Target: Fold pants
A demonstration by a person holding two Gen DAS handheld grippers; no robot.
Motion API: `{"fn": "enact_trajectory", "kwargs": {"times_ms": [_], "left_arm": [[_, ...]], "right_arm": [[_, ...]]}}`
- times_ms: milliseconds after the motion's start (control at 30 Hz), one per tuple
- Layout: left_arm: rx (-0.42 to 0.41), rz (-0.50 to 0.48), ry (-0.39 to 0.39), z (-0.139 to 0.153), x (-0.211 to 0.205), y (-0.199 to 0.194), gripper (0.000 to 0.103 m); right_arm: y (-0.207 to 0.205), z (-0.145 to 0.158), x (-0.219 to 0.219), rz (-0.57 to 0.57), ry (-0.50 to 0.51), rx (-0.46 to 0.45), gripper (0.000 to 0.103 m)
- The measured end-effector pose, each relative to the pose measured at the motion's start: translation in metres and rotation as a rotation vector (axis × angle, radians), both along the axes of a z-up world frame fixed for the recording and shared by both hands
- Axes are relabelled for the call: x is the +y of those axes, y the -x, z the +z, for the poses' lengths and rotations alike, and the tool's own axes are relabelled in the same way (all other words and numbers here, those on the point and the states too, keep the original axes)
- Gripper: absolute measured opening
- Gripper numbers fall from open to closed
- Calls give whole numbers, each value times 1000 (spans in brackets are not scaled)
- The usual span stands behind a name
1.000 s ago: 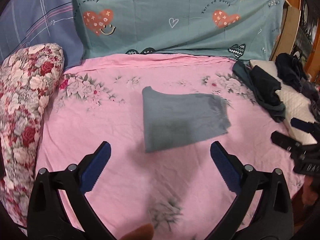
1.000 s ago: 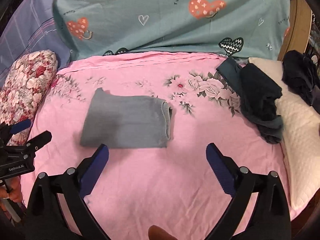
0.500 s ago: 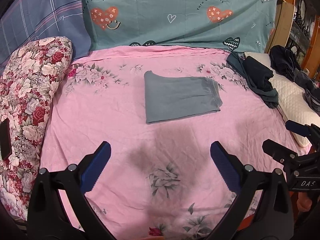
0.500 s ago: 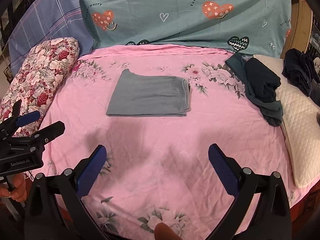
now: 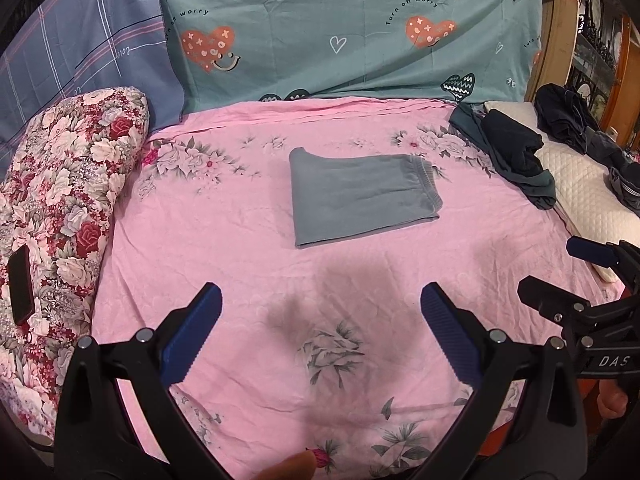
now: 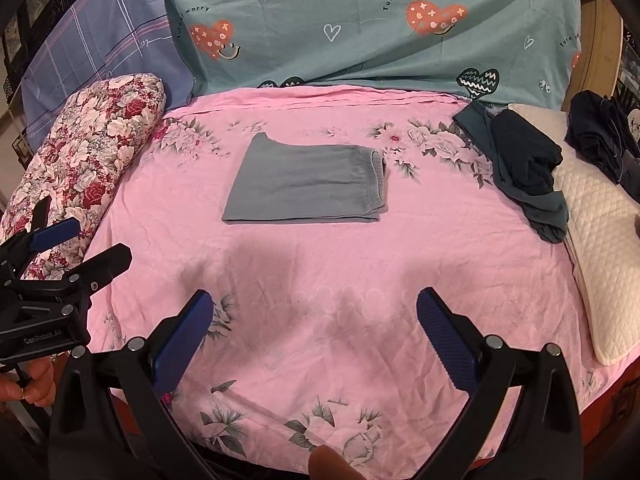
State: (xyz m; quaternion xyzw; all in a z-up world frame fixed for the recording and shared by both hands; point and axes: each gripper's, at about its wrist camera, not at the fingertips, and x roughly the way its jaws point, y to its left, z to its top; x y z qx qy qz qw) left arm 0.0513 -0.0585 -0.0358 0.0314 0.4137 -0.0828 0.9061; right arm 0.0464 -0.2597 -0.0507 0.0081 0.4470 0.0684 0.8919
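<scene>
Bed: pink flowered sheet [image 5: 240,248] covers it, with a teal heart-print cloth [image 5: 360,28] standing along the far edge.
Flowered quilt roll [image 5: 68,184]: lies along the bed's left edge; only the left wrist view shows a dark phone [image 5: 21,285] resting on it.
White pillow [image 6: 596,240]: along the right edge, with dark clothes [image 6: 524,168] heaped at its far end.
Pants [image 5: 360,196]: grey, folded into a flat rectangle, lying toward the far middle of the bed, waistband to the right.
Left gripper [image 5: 320,334]: fingers spread wide, empty, above the near edge.
Right gripper [image 6: 314,334]: fingers spread wide, empty, above the near edge.
</scene>
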Motion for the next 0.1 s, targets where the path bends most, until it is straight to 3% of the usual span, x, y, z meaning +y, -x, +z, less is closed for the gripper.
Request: {"fn": "enact_trajectory", "kwargs": {"times_ms": [100], "left_arm": [[-1, -4, 0, -1, 0, 1, 101]], "right_arm": [[0, -1, 0, 3, -1, 2, 102]]}}
